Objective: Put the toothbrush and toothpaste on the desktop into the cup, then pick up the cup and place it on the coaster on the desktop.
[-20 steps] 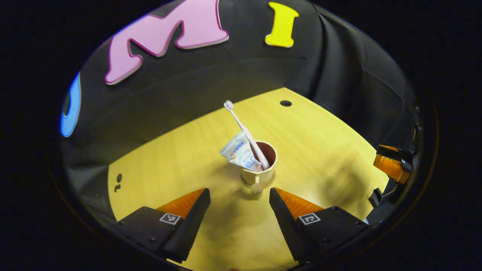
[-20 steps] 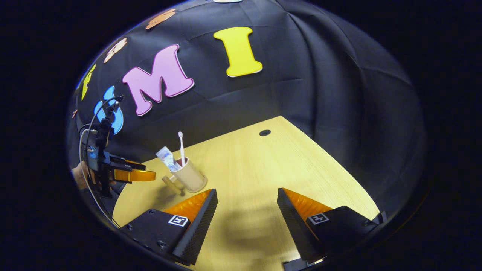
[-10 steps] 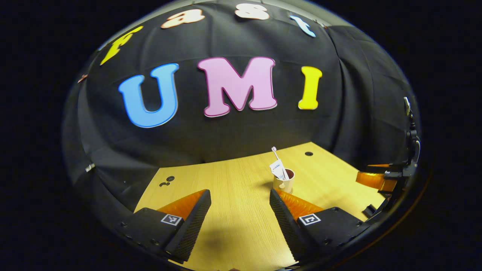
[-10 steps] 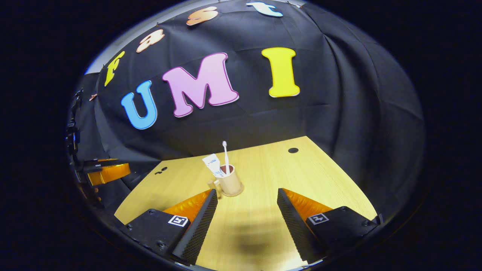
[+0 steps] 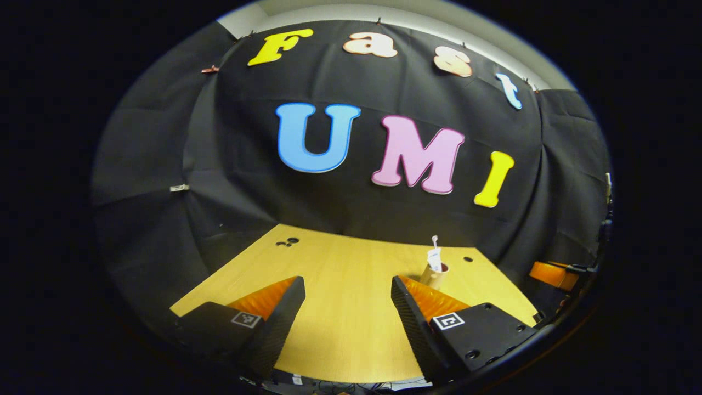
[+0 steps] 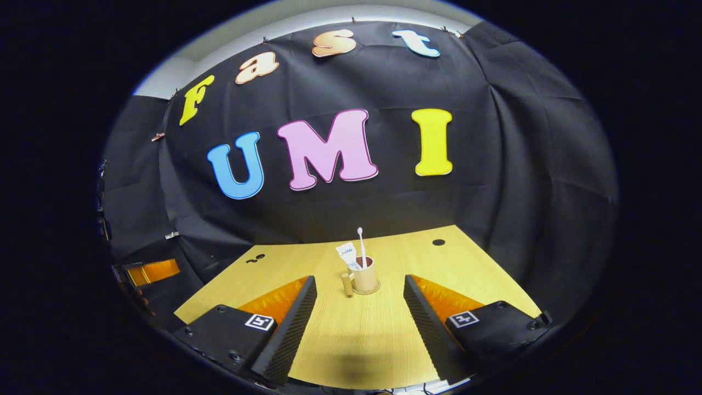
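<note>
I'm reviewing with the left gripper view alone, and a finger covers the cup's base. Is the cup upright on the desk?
Observer: Yes. The right gripper view shows the whole cup upright on the desk, touching neither finger.
Operator: Has it a handle?
Observer: Yes, a handle sticks out on the cup's left side in that view.
Operator: And the right gripper?
Observer: The right gripper is open, with nothing between its fingers; the cup stands farther off, beyond their tips.
</note>
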The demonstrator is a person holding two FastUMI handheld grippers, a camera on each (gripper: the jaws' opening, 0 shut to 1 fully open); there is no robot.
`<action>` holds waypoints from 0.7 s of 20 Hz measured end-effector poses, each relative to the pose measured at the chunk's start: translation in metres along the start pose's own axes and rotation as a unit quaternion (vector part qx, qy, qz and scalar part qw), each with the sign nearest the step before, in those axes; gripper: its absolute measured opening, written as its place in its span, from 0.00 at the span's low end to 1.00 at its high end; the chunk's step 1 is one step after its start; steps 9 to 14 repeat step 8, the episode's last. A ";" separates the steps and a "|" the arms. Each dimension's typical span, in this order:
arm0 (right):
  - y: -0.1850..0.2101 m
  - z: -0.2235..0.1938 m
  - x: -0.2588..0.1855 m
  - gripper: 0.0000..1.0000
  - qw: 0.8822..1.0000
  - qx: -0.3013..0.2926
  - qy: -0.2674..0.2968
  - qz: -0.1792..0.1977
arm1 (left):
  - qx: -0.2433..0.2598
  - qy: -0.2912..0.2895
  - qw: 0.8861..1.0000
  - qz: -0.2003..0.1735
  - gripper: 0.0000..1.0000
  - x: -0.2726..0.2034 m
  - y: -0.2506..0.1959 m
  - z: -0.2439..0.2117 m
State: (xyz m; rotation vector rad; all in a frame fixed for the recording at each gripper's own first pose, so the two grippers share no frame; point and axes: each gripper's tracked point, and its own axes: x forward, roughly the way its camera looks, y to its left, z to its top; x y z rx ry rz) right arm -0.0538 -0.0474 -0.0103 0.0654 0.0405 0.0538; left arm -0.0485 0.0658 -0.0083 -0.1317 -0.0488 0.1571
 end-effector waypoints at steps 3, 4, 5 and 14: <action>0.014 -0.011 -0.021 0.98 1.000 -0.003 -0.009 -0.010 | -0.023 -0.005 1.000 -0.006 0.98 -0.010 -0.001 -0.011; 0.014 -0.017 -0.026 0.98 1.000 -0.007 -0.005 -0.014 | -0.028 -0.006 1.000 -0.006 0.98 -0.013 0.001 -0.013; 0.011 -0.018 -0.032 0.98 1.000 -0.010 -0.007 -0.024 | -0.030 -0.005 1.000 -0.005 0.98 -0.016 0.001 -0.016; 0.014 -0.029 -0.041 0.98 0.999 -0.011 0.000 -0.031 | -0.011 0.011 1.000 -0.008 0.98 -0.016 -0.005 -0.028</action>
